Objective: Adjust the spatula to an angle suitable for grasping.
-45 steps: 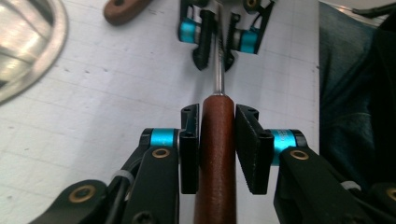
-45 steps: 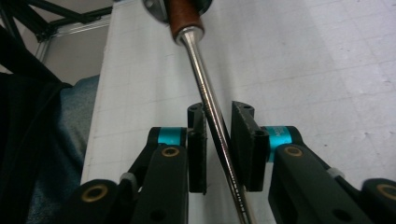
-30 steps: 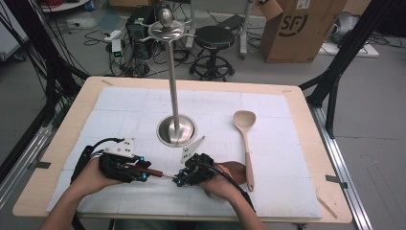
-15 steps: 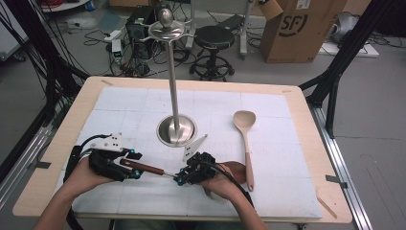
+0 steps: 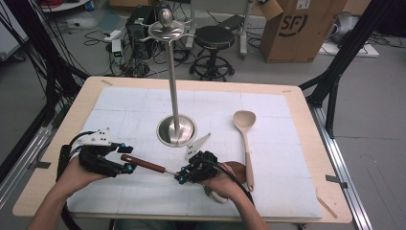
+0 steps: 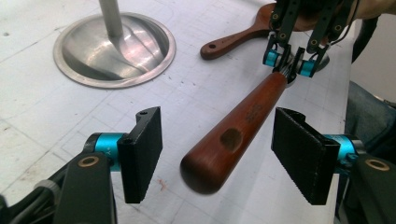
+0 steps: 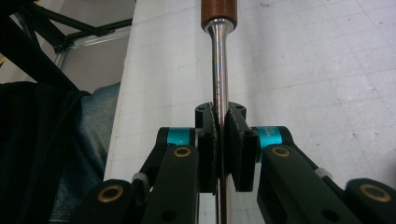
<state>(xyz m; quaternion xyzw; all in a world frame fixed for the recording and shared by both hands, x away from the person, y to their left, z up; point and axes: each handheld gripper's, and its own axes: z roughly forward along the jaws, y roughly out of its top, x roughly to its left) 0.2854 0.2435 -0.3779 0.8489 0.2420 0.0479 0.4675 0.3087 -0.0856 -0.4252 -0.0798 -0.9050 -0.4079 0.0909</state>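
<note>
A utensil with a dark brown wooden handle (image 5: 143, 164) and a steel shank (image 7: 218, 60) lies level just above the white mat. My right gripper (image 5: 181, 176) is shut on the shank, and in the right gripper view (image 7: 222, 140) both pads press on it. My left gripper (image 5: 125, 163) sits at the handle's free end. Its jaws have just been opening. In the left gripper view (image 6: 217, 158) the handle's rounded end (image 6: 233, 135) reaches between the two pads with a gap on each side. The right gripper (image 6: 287, 58) shows farther off there.
A steel stand with a round base (image 5: 177, 129) and a tall pole rises at the mat's middle. A pale wooden spoon (image 5: 245, 139) lies right of it. A dark wooden spoon (image 6: 233, 39) lies by the right hand. Boxes, a stool and cables sit behind the table.
The left gripper has opened off the wooden handle and slid left along it to its end. The right gripper has stayed where it was, shut on the shank.
</note>
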